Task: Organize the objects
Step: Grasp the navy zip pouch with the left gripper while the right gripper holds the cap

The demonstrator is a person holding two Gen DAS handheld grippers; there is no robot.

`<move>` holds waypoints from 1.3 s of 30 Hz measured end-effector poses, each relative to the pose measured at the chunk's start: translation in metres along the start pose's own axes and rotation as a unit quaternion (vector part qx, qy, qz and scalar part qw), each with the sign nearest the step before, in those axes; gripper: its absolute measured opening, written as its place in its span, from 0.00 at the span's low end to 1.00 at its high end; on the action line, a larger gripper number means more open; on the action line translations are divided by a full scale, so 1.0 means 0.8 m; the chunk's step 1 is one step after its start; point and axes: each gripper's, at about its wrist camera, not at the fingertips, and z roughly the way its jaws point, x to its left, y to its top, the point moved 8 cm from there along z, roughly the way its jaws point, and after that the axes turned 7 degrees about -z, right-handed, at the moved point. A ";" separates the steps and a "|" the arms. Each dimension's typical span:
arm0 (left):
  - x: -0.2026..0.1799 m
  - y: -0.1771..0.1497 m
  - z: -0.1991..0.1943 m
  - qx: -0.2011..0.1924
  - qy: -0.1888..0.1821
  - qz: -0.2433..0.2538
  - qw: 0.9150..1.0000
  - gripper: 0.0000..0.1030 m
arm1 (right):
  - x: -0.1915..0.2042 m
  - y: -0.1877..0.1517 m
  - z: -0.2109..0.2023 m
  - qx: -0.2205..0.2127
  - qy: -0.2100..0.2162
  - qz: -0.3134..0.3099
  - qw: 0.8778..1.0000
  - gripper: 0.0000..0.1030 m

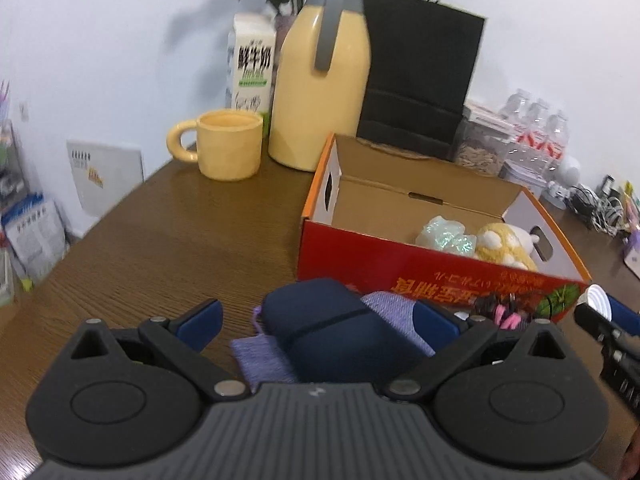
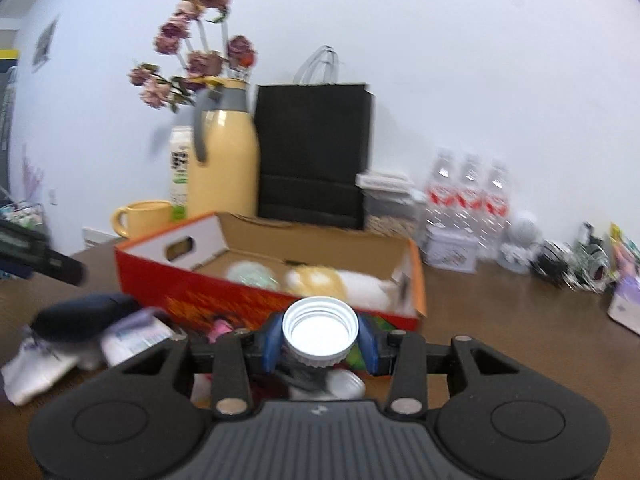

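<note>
An open red and orange cardboard box sits on the brown table and holds a pale green glittery item and a yellow plush toy. My left gripper is open, its jaws either side of a dark blue case lying on purple cloth. My right gripper is shut on a white ribbed bottle cap, just in front of the box. The cap also shows at the right edge of the left wrist view.
A yellow mug, a yellow thermos, a milk carton, a black paper bag and water bottles stand behind the box. Small pink and dark items lie by the box front. Cables and clutter lie far right.
</note>
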 end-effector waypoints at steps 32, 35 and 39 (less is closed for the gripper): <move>-0.003 -0.012 0.049 0.074 0.059 -0.013 0.995 0.66 | 0.016 -0.003 -0.004 -0.026 0.020 -0.014 0.999 0.38; -0.001 -0.007 0.034 0.053 0.050 -0.005 0.997 0.66 | 0.017 -0.004 -0.003 -0.025 0.018 -0.016 0.999 0.38; 0.004 -0.002 0.012 0.027 0.033 0.003 0.999 0.66 | 0.017 -0.005 -0.003 -0.027 0.012 -0.020 0.999 0.38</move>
